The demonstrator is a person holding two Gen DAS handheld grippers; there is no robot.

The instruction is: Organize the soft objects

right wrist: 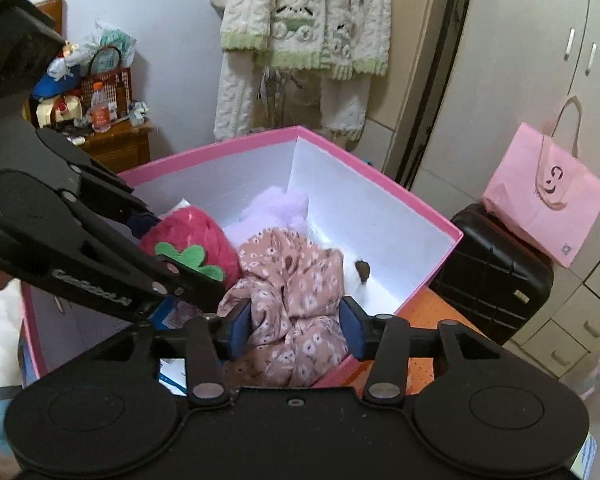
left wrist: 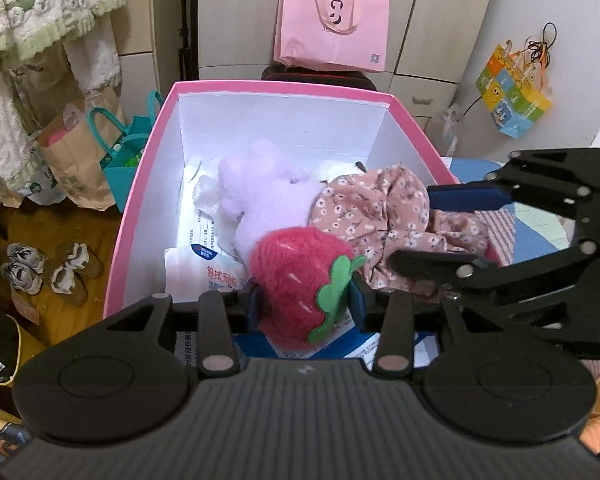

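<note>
A pink box (left wrist: 140,184) with white inner walls holds a lilac plush (left wrist: 260,184), a white plush and paper packets. My left gripper (left wrist: 305,306) is shut on a red strawberry plush (left wrist: 296,276) with a green leaf, held over the box's near side. My right gripper (right wrist: 296,330) holds a pink floral cloth (right wrist: 296,292) between its blue pads, over the box's near right edge. The right gripper also shows in the left wrist view (left wrist: 432,232). The strawberry (right wrist: 196,236) and the box (right wrist: 432,220) also show in the right wrist view.
A pink paper bag (left wrist: 332,28) stands on a black suitcase (right wrist: 496,268) behind the box. Paper and teal bags (left wrist: 100,152) and shoes (left wrist: 48,276) sit on the floor at left. Fluffy clothes (right wrist: 304,48) hang behind. A cluttered wooden cabinet (right wrist: 112,140) stands beyond.
</note>
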